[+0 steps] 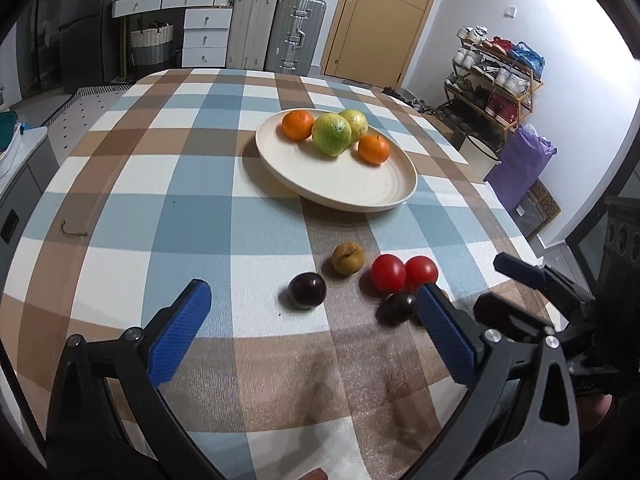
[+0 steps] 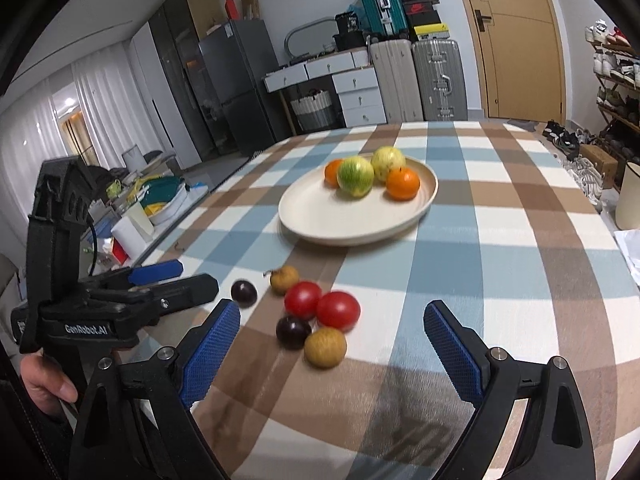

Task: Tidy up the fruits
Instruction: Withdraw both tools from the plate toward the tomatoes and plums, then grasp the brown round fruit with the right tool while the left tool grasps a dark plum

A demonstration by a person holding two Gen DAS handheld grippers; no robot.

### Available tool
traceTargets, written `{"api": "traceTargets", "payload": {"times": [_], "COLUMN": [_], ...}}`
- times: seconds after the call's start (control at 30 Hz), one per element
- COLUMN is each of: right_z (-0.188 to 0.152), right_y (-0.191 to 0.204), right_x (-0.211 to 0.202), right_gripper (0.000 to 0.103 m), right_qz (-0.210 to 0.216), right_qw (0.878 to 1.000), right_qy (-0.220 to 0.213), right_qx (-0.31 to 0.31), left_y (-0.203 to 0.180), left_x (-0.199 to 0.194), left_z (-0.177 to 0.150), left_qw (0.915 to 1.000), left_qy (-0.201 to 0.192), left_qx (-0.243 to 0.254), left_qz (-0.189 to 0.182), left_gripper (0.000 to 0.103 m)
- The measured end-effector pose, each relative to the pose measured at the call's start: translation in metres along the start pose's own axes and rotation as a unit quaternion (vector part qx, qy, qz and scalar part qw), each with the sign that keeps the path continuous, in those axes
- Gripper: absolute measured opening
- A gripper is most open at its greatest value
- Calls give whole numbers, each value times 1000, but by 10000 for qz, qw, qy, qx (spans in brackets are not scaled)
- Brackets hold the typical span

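White lettering, "GenRobot.AI", marks my left claw, spread wide and empty. My right claw gapes empty above two tomatoes, plums and brown fruits on the checked worktop. Oranges and guavas sit on the cream plate.

— Any writing you can make out from where you are?

— One line only. My left gripper carries "GenRobot.AI" in pale letters on the side of its black body, seen through my right-hand camera.

— Anything near the door?

— Left of the door, boxes are stacked on the suitcases. One black box shows a red logo mark, another a yellow strip, but the lettering is too small for me to read.

— And in the left camera?

— Nothing legible there.
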State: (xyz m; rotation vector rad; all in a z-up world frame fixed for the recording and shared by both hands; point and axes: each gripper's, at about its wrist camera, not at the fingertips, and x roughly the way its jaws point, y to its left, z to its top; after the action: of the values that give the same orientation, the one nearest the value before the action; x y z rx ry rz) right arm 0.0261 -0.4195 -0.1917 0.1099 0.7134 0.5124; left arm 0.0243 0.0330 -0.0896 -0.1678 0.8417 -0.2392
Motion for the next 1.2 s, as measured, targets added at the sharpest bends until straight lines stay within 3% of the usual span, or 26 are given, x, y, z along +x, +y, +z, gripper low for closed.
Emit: {"api": "traceTargets", "payload": {"times": [0.23,0.5,0.63,0.77,0.87,1.2], "right_z": [-12,-18,-19,-19,-21,-21], "right_y": [1,-2,-2,0,0,-9], "right_x": [12,28,31,33,37,30], "right_gripper": [95,81,67,41,30,29], "right_qz": [-14,41,100,185,240,273], "right_qw": [9996,9983,9978,9976,9971,9976], "right_qy": [294,582,643,668,728,606], "right_qx": [-24,72,96,39,-1,209], "left_y": [10,20,23,25,26,26], "left_x": [2,5,5,6,7,10], "left_z": [-5,-10,-12,-13,-13,-12], "left_qw": [9999,9997,9996,9995,9994,9993], "left_qy": [41,104,128,140,147,196], "left_qx": [-112,-227,-270,-294,-305,-317], "left_qz": [15,4,6,7,19,56], "left_gripper": [102,102,102,102,102,102]}}
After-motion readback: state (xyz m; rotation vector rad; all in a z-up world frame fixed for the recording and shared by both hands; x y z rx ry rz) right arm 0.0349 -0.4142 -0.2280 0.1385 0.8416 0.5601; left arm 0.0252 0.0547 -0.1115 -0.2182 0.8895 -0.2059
